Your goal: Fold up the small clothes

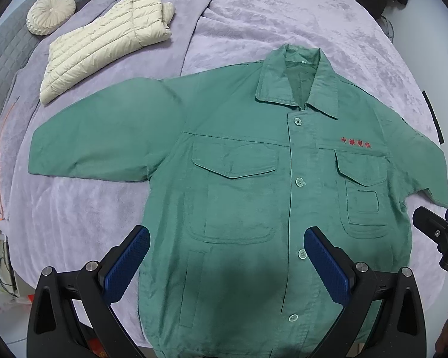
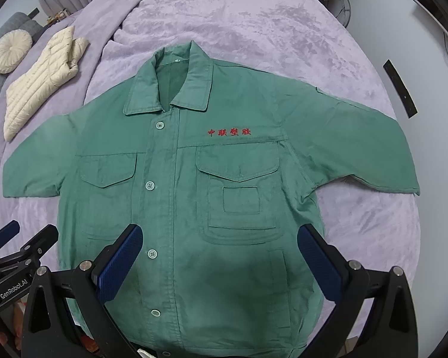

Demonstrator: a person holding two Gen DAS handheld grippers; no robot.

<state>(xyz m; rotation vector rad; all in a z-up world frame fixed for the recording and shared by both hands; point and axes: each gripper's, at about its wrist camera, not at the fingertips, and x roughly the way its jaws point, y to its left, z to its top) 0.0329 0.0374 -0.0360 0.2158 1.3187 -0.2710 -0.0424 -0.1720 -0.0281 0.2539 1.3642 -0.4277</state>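
Nearest, the left gripper [image 1: 227, 265] and right gripper [image 2: 219, 264], one marked "GenRobot.AI", hover spread wide over the buttoned green cotton work jacket [image 2: 194, 185], lying flat on the lavender plush bed [image 2: 254, 24]; red embroidered characters [image 2: 229, 132] cross its chest. Beyond lies a cream quilted puffer jacket [image 1: 104, 41].

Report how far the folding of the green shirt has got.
Done: the green shirt lies flat and buttoned on the purple blanket, sleeves spread; a cream jacket sits folded at the far left. In hand: nothing; the left claw and right claw hang open above the hem. Left: every fold.
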